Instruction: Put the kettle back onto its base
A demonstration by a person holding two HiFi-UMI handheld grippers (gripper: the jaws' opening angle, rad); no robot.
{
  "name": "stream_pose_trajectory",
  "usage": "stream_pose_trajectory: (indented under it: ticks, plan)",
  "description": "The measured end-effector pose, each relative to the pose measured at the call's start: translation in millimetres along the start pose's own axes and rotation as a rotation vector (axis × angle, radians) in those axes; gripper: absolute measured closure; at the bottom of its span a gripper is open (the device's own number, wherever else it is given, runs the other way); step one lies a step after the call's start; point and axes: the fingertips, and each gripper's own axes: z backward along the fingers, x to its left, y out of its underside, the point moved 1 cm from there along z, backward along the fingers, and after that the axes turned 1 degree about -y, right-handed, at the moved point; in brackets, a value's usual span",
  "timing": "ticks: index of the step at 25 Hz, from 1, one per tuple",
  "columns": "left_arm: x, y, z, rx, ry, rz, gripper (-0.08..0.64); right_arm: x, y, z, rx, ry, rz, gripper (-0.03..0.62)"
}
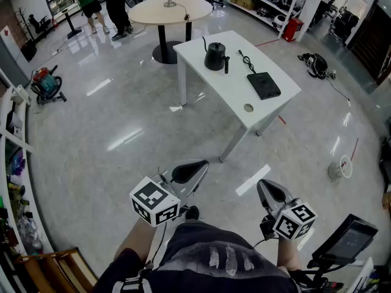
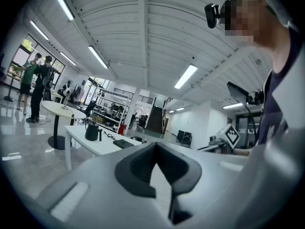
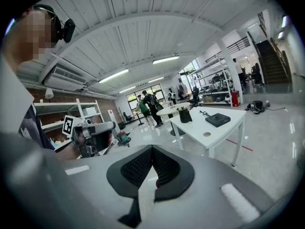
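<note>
The head view looks steeply down from above the person; the white table [image 1: 238,96] sits well away, upper centre of frame. The left gripper view and right gripper view each look out along their own jaws, facing that table from afar. All three views share the table and kettle [image 1: 215,57].

The left claw [image 1: 187,174] and the right claw [image 1: 272,195] are held low and close in, one at each side. Both point forward and a little down. Each claw's jaws are pressed together, with nothing between them.
</note>
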Motion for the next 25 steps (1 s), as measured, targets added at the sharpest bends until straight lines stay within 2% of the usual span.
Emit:
stream_pose_trajectory:
  ticks: [5,10,14,18,22,25]
  plan:
    - [52,-6,4,0.010,-0.019,0.036,0.560,9,-17,-52,0.039,0.017,0.079,0.592]
    - [77,-11,-14,-0.002,-0.022,0.029,0.560,-14,-23,-77,0.067,0.034,0.054,0.592]
    - [84,-12,-29,-0.003,-0.031,0.038,0.560,-27,-37,-86,0.053,0.032,0.064,0.592]
    - [85,-19,-48,0.004,-0.049,0.013,0.560,-48,-42,-91,0.037,0.014,0.047,0.592]
    - [81,-28,-79,0.018,-0.083,-0.015,0.560,-88,-47,-91,0.010,-0.009,-0.012,0.592]
    - [76,-36,-124,0.033,-0.121,-0.037,0.560,-129,-64,-90,-0.019,-0.049,-0.014,0.592]
